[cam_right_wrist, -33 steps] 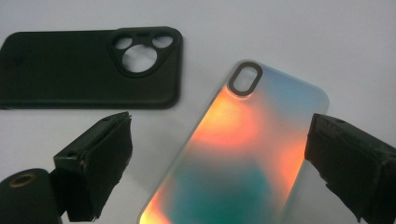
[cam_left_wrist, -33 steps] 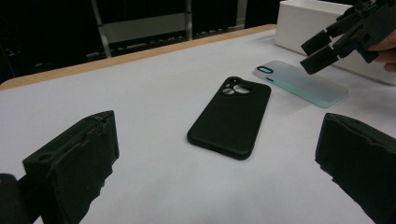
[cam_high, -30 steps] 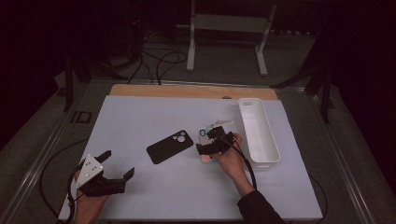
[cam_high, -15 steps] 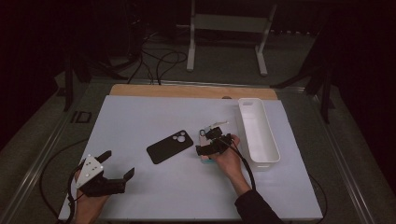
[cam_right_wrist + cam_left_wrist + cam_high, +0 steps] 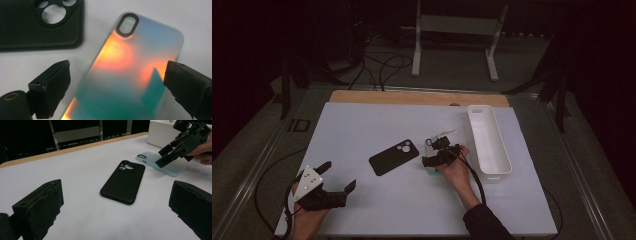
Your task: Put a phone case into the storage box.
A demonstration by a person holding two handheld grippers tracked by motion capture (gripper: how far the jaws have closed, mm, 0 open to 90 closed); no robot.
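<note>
The right gripper [image 5: 435, 152] hangs directly above an iridescent phone case [image 5: 130, 75] at mid-table, its two black jaws spread wide on either side of the case and closed on nothing. Compared with a second ago it sits almost where it was, having edged only slightly toward the black phone case [image 5: 394, 157]; the hand [image 5: 455, 170] that carries it has barely shifted.

The iridescent case lies flat on the white table [image 5: 362, 125], camera cutout pointing away from the person, glowing orange and teal in the right gripper view. The black case lies just beside it to the left, apart from it, in the same spot as in the earlier frames.

The left gripper [image 5: 338, 177] rests at the near left corner of the table, well apart from both cases, jaws splayed and empty, its grey three-cornered plate facing up. It has not moved over the last second. From its own view the black case [image 5: 123, 181] lies ahead between its jaws, and the right gripper [image 5: 182, 145] is poised over the pale case beyond.

A long white tray [image 5: 507, 165] stands along the right side, just beside the right hand, unmoved.
</note>
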